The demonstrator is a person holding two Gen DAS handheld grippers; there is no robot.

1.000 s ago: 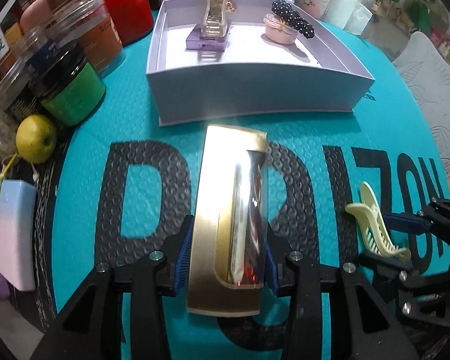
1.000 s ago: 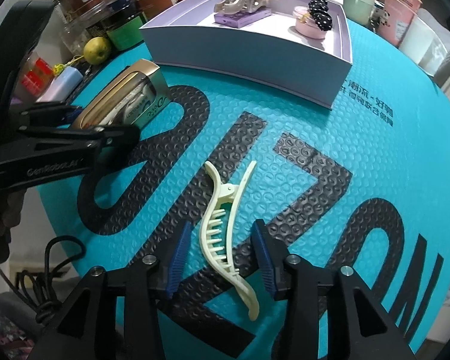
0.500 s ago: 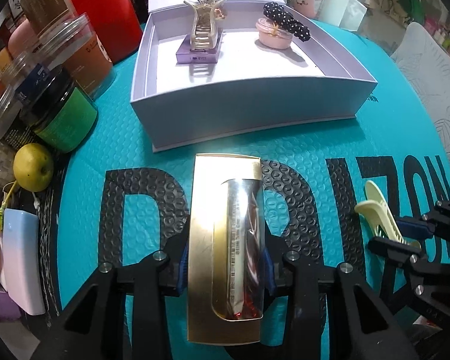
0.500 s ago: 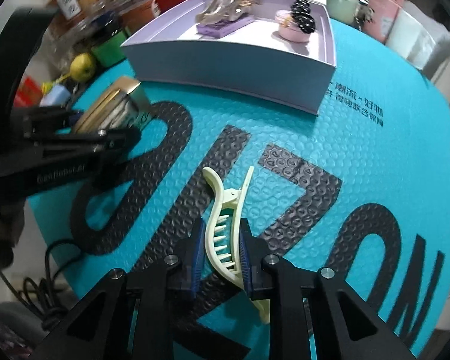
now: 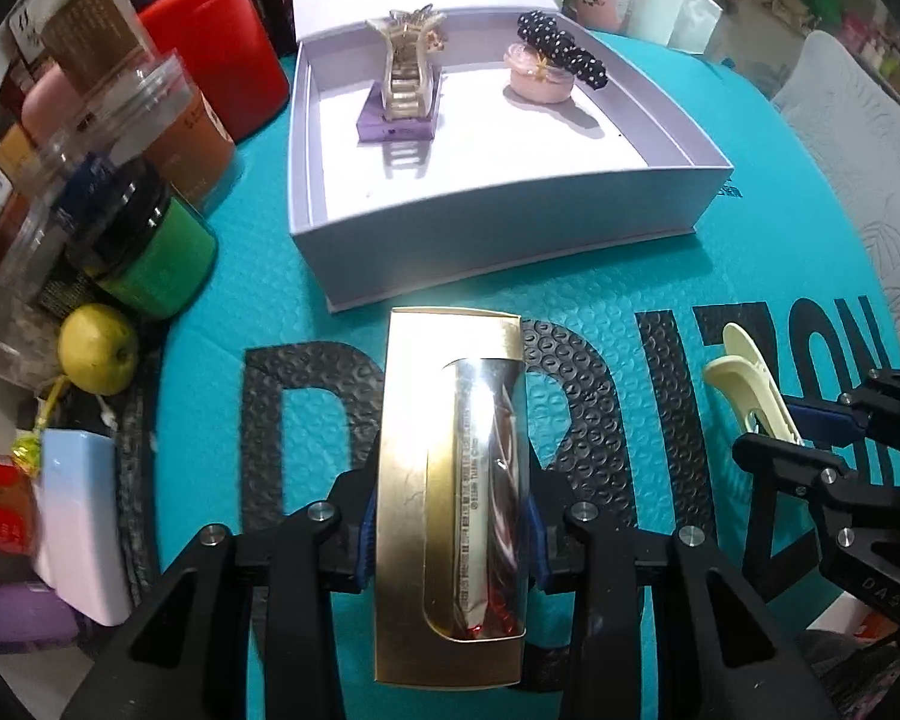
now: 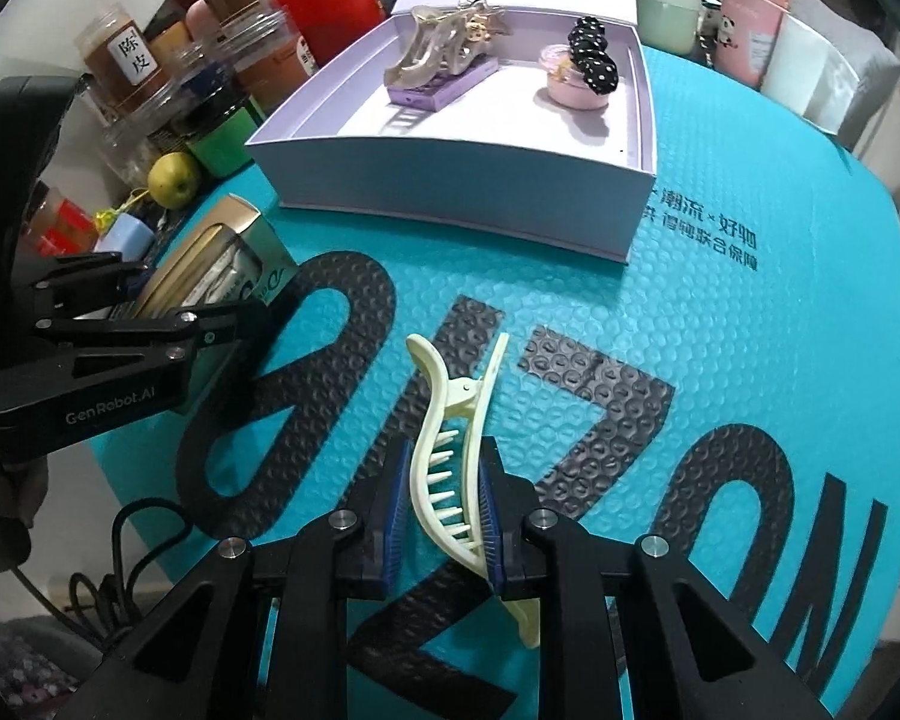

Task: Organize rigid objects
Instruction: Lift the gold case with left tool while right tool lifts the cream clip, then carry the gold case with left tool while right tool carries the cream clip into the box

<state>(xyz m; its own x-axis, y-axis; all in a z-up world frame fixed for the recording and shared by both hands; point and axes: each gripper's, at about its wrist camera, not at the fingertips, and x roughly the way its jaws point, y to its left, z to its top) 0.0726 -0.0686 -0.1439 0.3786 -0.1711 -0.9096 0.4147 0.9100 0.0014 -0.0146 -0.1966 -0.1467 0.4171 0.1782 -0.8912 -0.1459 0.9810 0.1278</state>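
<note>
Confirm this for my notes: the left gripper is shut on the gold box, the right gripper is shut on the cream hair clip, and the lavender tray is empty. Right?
Not quite: the lavender tray is not empty. The left wrist view shows a gold claw clip and a pink jar inside. The rest stands: left gripper on the gold box, right gripper on the cream hair clip.

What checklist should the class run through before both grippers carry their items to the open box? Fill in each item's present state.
1. Left gripper shut on the gold box: ok.
2. Right gripper, whose jaws have just been closing, shut on the cream hair clip: ok.
3. Free floor in the lavender box in front of the gold claw clip and pink jar: ok.
4. Mat between grippers and box clear: ok.
5. Items lifted off the mat: cannot tell.
</note>
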